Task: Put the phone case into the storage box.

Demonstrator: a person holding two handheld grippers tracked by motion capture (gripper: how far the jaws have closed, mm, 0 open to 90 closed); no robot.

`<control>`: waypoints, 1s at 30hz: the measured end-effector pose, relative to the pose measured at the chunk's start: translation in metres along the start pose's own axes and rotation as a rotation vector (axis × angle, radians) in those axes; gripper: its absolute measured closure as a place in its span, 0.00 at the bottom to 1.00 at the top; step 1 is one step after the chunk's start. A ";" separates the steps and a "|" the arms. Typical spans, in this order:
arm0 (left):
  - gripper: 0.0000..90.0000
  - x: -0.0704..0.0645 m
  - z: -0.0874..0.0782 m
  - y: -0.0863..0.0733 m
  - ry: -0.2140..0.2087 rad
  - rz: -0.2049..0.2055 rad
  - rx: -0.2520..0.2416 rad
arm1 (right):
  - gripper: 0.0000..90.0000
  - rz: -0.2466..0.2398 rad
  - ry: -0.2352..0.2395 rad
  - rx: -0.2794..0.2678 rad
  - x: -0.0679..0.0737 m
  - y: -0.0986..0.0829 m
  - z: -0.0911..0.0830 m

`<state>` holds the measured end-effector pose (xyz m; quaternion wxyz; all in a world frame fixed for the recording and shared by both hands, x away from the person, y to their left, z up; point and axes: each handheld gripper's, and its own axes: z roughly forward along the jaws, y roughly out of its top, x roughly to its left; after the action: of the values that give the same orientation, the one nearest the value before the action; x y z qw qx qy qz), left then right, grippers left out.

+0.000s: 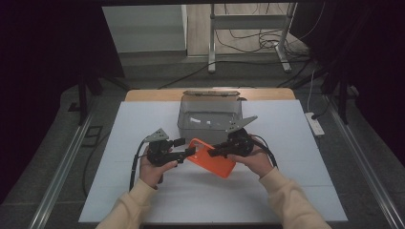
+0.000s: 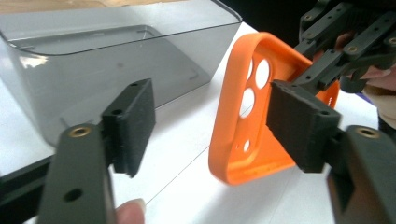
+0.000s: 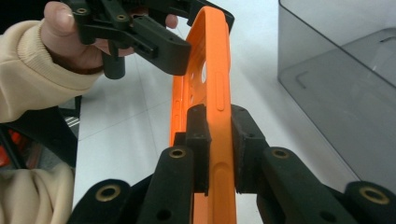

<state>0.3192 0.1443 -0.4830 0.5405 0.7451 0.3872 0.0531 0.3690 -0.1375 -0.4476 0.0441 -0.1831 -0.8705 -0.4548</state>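
An orange phone case (image 1: 213,162) is held tilted above the white table top. My right gripper (image 3: 218,140) is shut on its long side rim; it also shows in the high view (image 1: 213,151) and at the top right of the left gripper view (image 2: 345,51). My left gripper (image 2: 215,126) is open, its jaws spread wide around the camera-hole end of the case (image 2: 247,116), and the right pad (image 2: 299,123) is at or very near the case. From above, the left gripper (image 1: 188,146) sits at the case's left corner.
A grey see-through bin (image 1: 210,117) stands empty just behind the grippers, close to the case (image 2: 116,60) (image 3: 345,84). The white sheet (image 1: 215,195) covers the table. A power strip (image 1: 314,123) lies off the table's right edge. A metal stand (image 1: 248,33) and cables are behind.
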 end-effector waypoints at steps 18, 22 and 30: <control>0.24 -0.002 -0.018 -0.007 0.046 0.035 0.022 | 0.88 -0.028 -0.070 0.010 0.003 0.001 -0.006; 0.23 -0.003 -0.025 -0.011 0.060 0.044 0.031 | 0.88 -0.032 -0.078 0.011 0.004 0.001 -0.006; 0.23 0.001 -0.034 -0.018 0.070 0.035 0.043 | 0.88 -0.037 -0.097 0.013 0.005 0.001 -0.009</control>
<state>0.2935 0.1729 -0.4849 0.5093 0.7609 0.3940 0.0802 0.3637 -0.1427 -0.4405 -0.0056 -0.1884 -0.8779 -0.4402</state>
